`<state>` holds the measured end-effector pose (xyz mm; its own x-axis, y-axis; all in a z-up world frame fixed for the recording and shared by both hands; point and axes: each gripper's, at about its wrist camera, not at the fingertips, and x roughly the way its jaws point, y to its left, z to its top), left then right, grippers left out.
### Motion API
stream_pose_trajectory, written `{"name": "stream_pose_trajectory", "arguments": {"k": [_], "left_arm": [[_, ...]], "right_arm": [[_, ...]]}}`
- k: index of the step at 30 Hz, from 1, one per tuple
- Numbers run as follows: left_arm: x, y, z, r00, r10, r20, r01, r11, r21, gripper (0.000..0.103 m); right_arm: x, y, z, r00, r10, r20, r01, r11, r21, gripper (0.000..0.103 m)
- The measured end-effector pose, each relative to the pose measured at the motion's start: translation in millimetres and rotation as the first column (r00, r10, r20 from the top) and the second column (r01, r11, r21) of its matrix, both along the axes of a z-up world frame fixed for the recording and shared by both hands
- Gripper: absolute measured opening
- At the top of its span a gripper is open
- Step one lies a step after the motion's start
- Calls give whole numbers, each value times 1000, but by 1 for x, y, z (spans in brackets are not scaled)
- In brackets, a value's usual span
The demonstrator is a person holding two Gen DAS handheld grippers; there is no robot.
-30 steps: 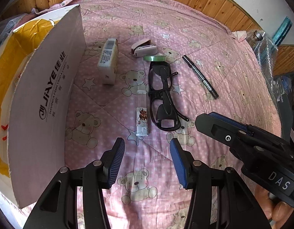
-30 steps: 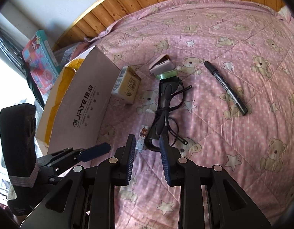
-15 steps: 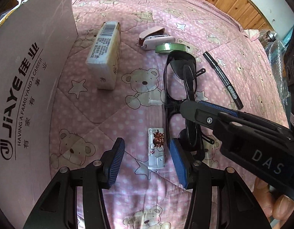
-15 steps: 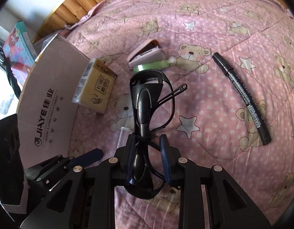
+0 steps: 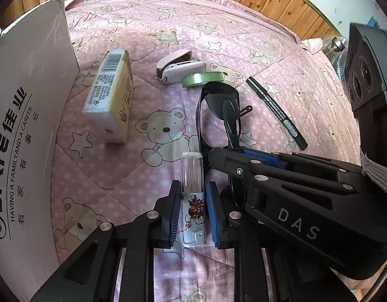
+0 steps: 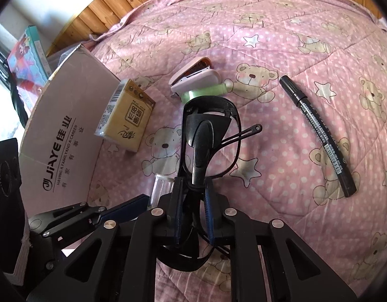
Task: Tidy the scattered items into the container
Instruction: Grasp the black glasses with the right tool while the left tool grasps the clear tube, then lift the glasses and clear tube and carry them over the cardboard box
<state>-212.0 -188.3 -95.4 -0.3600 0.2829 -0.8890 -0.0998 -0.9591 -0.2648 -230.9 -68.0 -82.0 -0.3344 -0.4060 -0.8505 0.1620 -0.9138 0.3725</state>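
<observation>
Scattered items, left wrist view: all lie on the pink bear-print quilt (image 5: 168,50).
Lip-balm tube (image 5: 193,196): lies between the pads of the left gripper (image 5: 193,209), jaws narrowed against its sides.
Tissue pack (image 5: 110,95): just beside the cardboard box (image 5: 25,130) wall.
Stapler (image 5: 178,69): touching the green tape roll (image 5: 202,78).
Marker (image 5: 276,112): apart, to the right.
Right wrist view, black glasses (image 6: 206,136): folded, frame pinched between the nearly closed pads of the right gripper (image 6: 193,206).
Box here (image 6: 65,136): upright at left, well apart from the glasses.
</observation>
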Motion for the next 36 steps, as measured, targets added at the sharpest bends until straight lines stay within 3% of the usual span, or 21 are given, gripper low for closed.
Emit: {"name": "stream_pose_trajectory", "arguments": {"k": [6, 8, 20, 26, 36], "left_arm": [[13, -6, 18, 1000, 14, -20, -13, 999, 45, 19], [15, -5, 24, 999, 26, -23, -25, 997, 70, 19], [35, -4, 45, 998, 37, -59, -35, 999, 31, 18], [53, 0, 67, 993, 31, -117, -34, 999, -29, 18], [78, 1, 97, 984, 31, -177, -40, 998, -45, 18]], "right_arm": [[5, 14, 13, 999, -47, 10, 48, 996, -82, 15], [8, 18, 20, 998, -56, -11, 55, 997, -62, 15], [36, 25, 42, 998, -56, -40, 54, 997, -53, 15], [55, 26, 52, 997, -50, -57, 48, 998, -49, 15], [85, 23, 72, 995, -45, -90, 41, 998, -48, 15]]}}
